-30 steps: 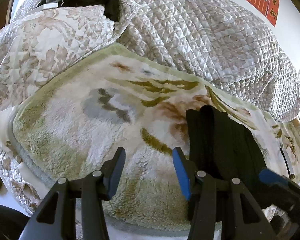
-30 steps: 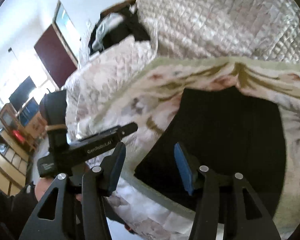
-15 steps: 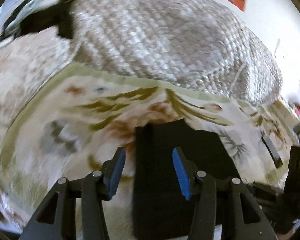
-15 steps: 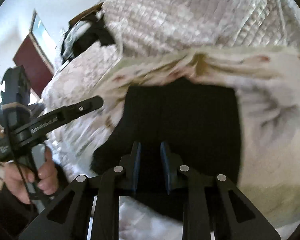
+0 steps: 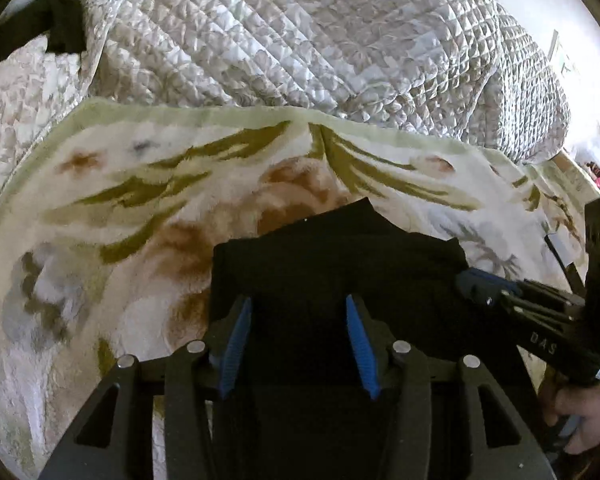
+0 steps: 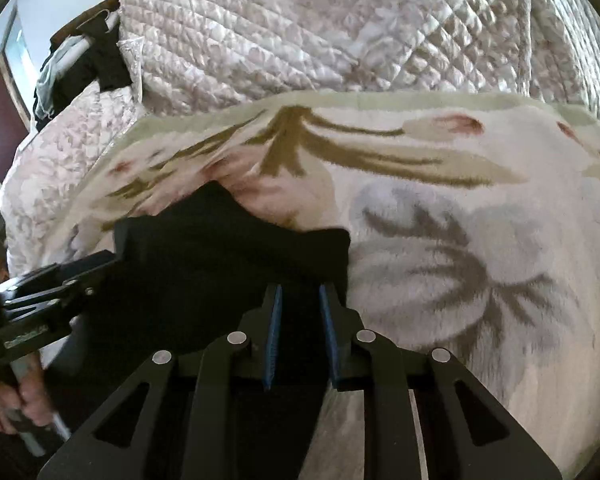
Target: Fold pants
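A white quilted bedcover [image 5: 300, 40] is seen far ahead of both tools, and a cream fleece blanket with olive leaf print [image 5: 120, 200] is spread in front of it. The folded black pants [image 5: 340, 260] are laid on this blanket, directly under the tools. The left tool [image 5: 296, 336] is held spread wide above the pants. The right tool [image 6: 300, 332] is nearly pressed together at the pants' right edge; whether cloth is pinched cannot be told.
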Tool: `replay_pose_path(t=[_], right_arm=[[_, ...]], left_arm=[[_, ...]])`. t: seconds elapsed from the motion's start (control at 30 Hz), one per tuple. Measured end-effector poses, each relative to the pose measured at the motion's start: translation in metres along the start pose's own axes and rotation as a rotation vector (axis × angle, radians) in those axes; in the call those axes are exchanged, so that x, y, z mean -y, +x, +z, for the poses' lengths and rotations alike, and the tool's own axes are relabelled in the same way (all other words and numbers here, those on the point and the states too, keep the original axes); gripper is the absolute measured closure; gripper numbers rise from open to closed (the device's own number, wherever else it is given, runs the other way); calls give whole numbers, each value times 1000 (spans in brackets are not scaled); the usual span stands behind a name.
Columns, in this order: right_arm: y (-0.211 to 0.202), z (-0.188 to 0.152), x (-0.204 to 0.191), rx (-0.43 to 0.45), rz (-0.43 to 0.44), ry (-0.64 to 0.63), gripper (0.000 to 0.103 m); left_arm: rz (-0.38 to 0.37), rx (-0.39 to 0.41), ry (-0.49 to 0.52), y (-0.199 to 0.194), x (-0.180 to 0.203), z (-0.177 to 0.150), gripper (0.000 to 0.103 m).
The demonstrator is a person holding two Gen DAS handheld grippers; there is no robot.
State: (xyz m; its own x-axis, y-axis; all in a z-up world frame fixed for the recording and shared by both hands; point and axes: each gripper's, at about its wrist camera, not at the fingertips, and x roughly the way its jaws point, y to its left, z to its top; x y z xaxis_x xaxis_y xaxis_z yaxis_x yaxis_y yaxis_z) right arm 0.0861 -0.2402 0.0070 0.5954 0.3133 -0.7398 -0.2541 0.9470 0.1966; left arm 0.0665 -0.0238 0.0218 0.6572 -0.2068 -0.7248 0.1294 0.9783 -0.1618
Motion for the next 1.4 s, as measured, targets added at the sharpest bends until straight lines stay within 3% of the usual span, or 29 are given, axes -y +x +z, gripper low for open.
replay_pose_path(t=[0.3,0.53,0.63,0.87,1.03,1.4], right_arm=[[-33,-21,-3,33,18,46,84],[-71,-66,-24,62,46,19,81],[-70,-79,-28,46,24,-7,79],[-87,-84,-34,65,3,-16,79],[-85,-96,-36,33,-12,-28,78],[-111,-101,-39,57,-2,9,78]], left_arm=[[-28,39,-30,-19,-3,-6,53],[21,65,21,-56,10,-32,54],[73,37,50,-57,16,-49,59],[107,43,37,-69,9,-64,61],[96,49,22,-76,5,-73,61],[62,71,-59,-94,-21,-76,61]])
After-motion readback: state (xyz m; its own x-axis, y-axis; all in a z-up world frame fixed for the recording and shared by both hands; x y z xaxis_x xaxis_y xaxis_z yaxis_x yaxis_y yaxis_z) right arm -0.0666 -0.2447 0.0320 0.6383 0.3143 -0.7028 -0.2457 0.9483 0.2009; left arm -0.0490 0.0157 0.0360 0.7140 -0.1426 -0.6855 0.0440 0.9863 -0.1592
